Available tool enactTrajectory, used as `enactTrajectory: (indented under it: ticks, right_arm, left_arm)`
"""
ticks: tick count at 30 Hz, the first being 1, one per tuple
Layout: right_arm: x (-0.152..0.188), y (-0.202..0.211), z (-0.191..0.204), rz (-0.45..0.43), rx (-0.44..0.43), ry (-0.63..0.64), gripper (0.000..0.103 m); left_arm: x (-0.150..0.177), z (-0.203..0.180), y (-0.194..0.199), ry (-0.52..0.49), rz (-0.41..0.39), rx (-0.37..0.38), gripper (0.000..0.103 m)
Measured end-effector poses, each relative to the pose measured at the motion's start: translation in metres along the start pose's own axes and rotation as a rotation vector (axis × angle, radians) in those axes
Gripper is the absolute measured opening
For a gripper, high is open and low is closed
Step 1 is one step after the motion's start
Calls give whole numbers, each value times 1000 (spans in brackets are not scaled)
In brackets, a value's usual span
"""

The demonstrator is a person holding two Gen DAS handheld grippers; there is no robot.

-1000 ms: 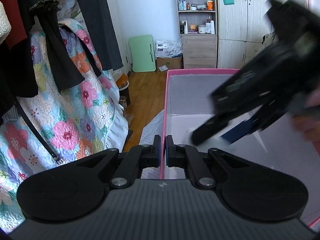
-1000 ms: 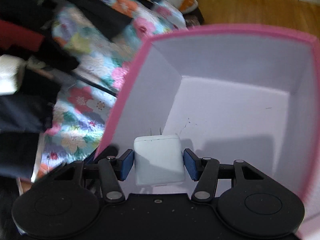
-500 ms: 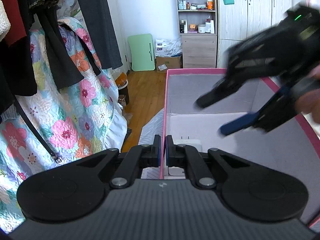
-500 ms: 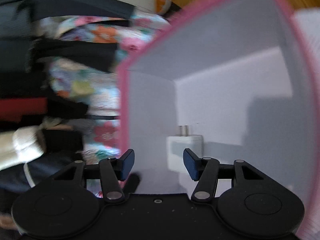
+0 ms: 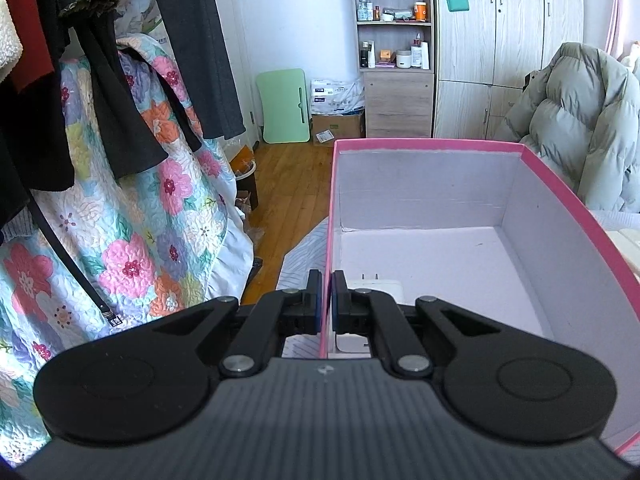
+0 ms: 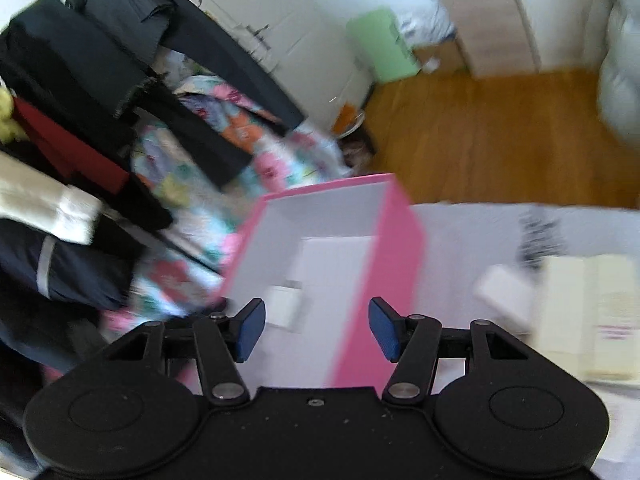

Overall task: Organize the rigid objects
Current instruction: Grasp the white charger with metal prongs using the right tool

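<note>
Overall, the largest item is the pink box, open-topped with pale lilac inner walls and floor, standing on a pale surface beside a floral quilt hung with dark clothes. A wooden shelf unit with bottles and jars stands against the far wall; no label on them can be read. A green board leans on that wall next to a cardboard carton whose print is too small to read.

To the right of the box, in the right wrist view, lie cream-coloured boxes with faint reddish print, blurred beyond reading.

The white charger lies on the box floor in the near left corner, prongs pointing toward the far wall. It sits just behind the left gripper, whose blue-padded fingers are closed on the box's left wall, one pad outside and one inside.

The right gripper is held above the box with its fingers spread partway and nothing between them. The charger shows below, near the left pad and clear of both.
</note>
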State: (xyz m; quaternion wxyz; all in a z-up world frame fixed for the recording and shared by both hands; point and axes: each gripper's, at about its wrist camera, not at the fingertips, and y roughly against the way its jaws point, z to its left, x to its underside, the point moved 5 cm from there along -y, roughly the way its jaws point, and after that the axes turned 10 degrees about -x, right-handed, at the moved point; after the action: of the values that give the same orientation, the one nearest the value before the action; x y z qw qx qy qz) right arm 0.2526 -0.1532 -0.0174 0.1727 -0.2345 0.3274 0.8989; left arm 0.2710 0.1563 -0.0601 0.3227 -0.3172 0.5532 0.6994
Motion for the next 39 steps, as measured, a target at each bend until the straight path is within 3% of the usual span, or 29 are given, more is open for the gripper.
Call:
enactTrajectory:
  ticks: [5,7,10,11,14,18,27,28,30,39]
  right_arm:
    - [34,14,-22,-39,195,100,63]
    - [47,12,-31,-40,177,70,67]
    - [62,9,-57,-91,52,-144,70]
    - [65,7,-63,-109,47,-182,70]
    - [72,-1,-86,-135,113,-284,71]
    - [68,-16,-108,-141,106,-398,72]
    - [64,-47,-111,-131,238,-358,74]
    - [67,-43,-114,-137,244,-354,72]
    - [69,-44,-113,-133,260,-320,59]
    - [75,-25,-107,-149,231,-221,35]
  left_arm:
    - [1,-2,3,-11,-26,-9,4]
    - [0,-3,4,-13,-26,-14,4]
    - [1,-3,5,-2,-26,-6,4]
    - [2,-3,6,-2,-26,-3,4]
    - [1,-4,7,-16,-30,-10,4]
    - [0,-4,6,-20,-32,-9,4]
    - [0,-5,7,-24,-39,-11,4]
    - [0,-5,7,-23,-39,-10,4]
    - [0,-5,7,-24,-40,-10,4]
    - [0,-5,7,-18,-39,-7,4]
